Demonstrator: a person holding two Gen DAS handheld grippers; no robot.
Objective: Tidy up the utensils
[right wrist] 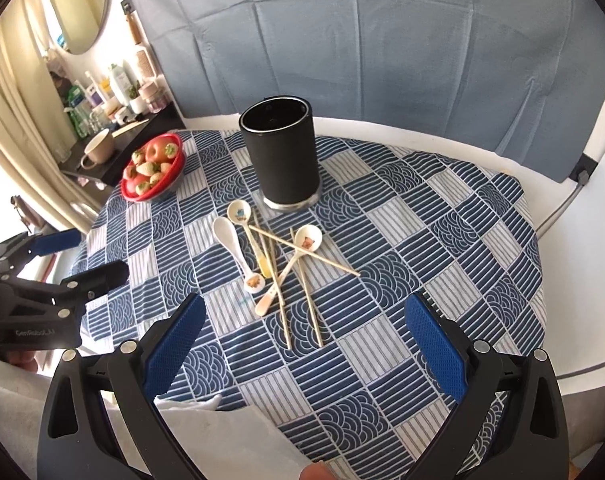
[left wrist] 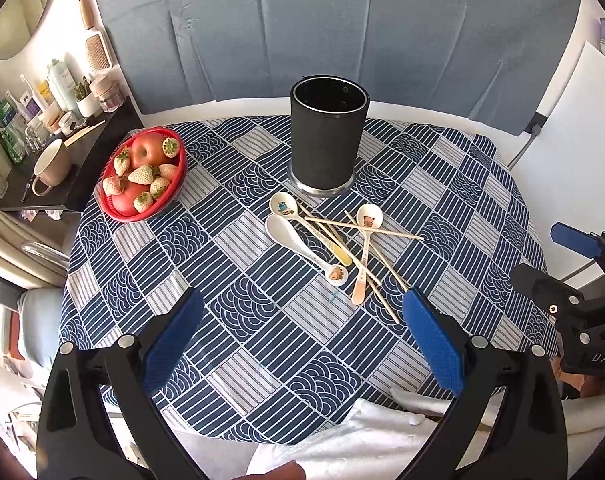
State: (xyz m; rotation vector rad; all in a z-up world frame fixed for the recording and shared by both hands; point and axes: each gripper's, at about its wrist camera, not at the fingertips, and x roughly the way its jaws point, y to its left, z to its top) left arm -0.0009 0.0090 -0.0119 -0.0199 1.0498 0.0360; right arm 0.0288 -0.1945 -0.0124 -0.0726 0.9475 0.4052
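We hold our left gripper (left wrist: pixel 302 312) and right gripper (right wrist: pixel 304 314) above the near edge of the table (left wrist: pixel 114 248), fingers wide apart, gripping nothing. Three glossy ceramic spoons (right wrist: pixel 238 248) and thin wooden chopsticks (right wrist: pixel 302 250) lie crossed mid-table, just before the matte black cylindrical holder (right wrist: pixel 280 156). Only the right view shows bare patterned cloth toward the right edge; a red fruit basket (left wrist: pixel 142 176) sits at the far left corner.

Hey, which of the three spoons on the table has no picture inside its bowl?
The plain white spoon, leftmost in the pile; its only picture is on the handle end. The other two spoons have cartoon pictures in their bowls.
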